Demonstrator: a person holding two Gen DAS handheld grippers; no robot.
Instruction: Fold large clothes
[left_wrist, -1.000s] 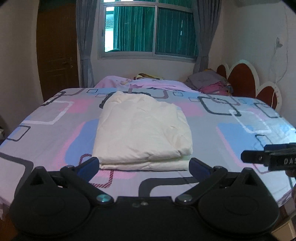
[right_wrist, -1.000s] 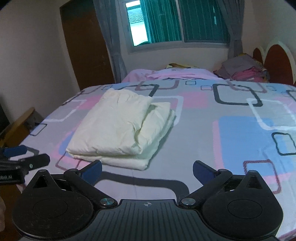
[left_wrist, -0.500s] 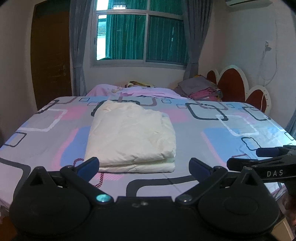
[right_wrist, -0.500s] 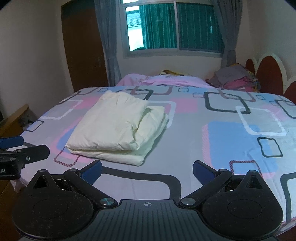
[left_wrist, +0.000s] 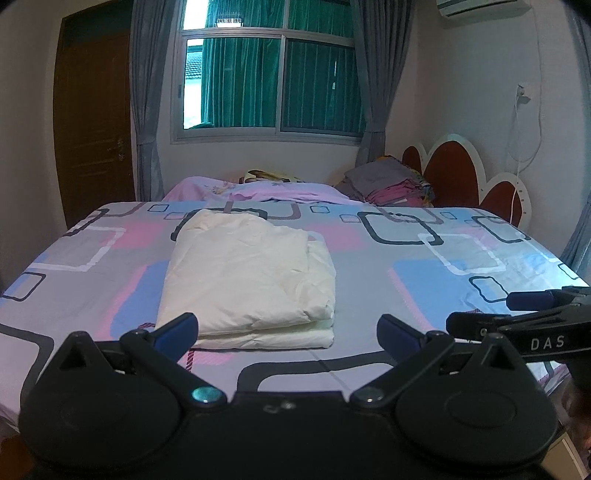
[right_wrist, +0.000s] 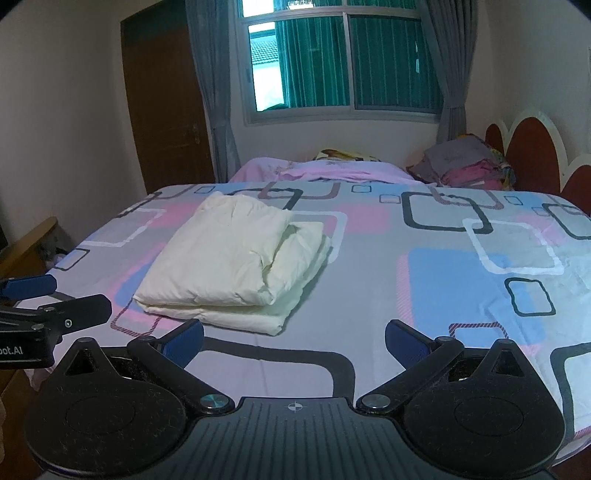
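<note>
A cream-white folded padded garment (left_wrist: 251, 273) lies flat on the bed's grey sheet patterned with pink and blue squares (left_wrist: 424, 273). Left gripper (left_wrist: 287, 326) and right gripper (right_wrist: 294, 332) hover near the bed's front edge, jaws spread wide, holding nothing.

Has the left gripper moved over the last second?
Yes. The left gripper pulled back and tilted up: the window sits lower in its view and the folded cream garment looks smaller.

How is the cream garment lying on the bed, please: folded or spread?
Folded: the cream garment forms a compact stack, with layered edges showing along its front.
</note>
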